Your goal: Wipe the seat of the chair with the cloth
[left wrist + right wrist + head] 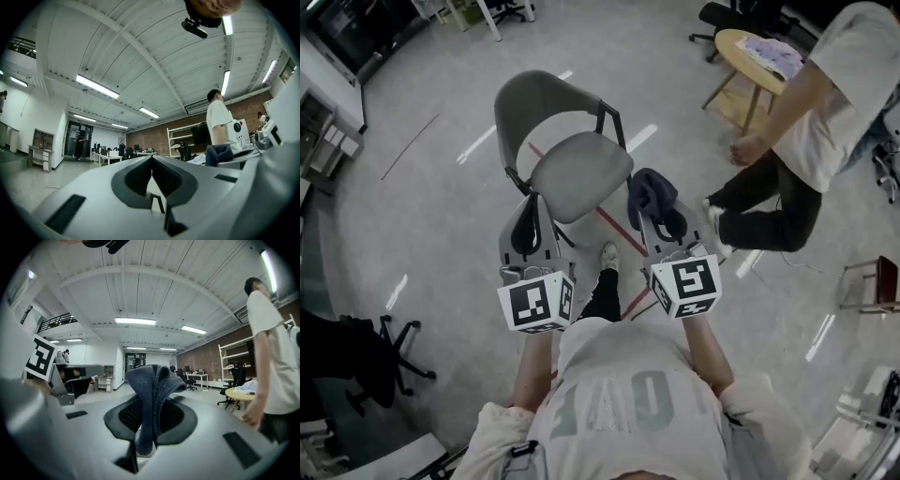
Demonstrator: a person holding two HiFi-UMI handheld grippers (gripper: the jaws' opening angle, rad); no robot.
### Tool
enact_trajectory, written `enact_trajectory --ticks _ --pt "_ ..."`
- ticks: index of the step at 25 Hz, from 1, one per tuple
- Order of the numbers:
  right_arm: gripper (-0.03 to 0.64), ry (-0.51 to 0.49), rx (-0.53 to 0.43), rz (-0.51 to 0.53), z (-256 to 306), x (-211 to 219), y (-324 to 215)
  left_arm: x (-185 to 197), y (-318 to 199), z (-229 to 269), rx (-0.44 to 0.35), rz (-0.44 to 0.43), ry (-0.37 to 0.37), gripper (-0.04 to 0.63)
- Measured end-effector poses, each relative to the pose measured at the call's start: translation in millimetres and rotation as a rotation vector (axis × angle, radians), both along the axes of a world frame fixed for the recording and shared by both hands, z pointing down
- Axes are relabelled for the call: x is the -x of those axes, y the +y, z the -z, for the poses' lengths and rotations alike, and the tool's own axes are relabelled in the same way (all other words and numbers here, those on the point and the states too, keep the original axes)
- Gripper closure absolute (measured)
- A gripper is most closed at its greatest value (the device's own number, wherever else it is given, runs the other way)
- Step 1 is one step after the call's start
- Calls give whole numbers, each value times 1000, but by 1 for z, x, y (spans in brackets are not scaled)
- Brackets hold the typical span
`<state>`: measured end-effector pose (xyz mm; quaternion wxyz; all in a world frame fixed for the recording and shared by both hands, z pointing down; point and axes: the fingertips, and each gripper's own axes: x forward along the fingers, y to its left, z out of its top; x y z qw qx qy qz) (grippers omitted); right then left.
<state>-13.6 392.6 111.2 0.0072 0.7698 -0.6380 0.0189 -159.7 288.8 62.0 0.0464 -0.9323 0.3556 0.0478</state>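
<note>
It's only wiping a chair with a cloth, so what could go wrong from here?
The cloth is pinched in a narrow bunch by the right gripper, so rubbing could tug it loose. The left gripper is shut and empty and is not gripping the chair, which might slide when pushed. A bystander stands close on the right, and a wide sweep could reach them.

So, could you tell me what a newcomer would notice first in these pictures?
The dark blue cloth pinched in the right gripper stands out, held near the front right corner of the grey chair at the centre of the head view. The left gripper is shut and empty alongside, and a second person bends over at the upper right.
</note>
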Motion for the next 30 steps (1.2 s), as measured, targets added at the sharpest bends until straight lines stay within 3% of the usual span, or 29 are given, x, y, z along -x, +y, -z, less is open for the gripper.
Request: enact_trajectory --ticks 4,13,19,26,30 --pt "560 17 24 41 4 -34 -65 -47 -61 9 -34 -9 -37 580" --pt "560 70 67 83 28 -112 -226 -123 -213 40 -50 19 34 580" --pt "560 22 88 102 25 -143 -299 -156 -298 27 8 22 25 580" --pt "560 42 123 115 24 -166 -335 -190 -338 21 55 31 43 580" --pt "560 65 135 192 27 -167 -350 -199 -342 19 80 55 41 580"
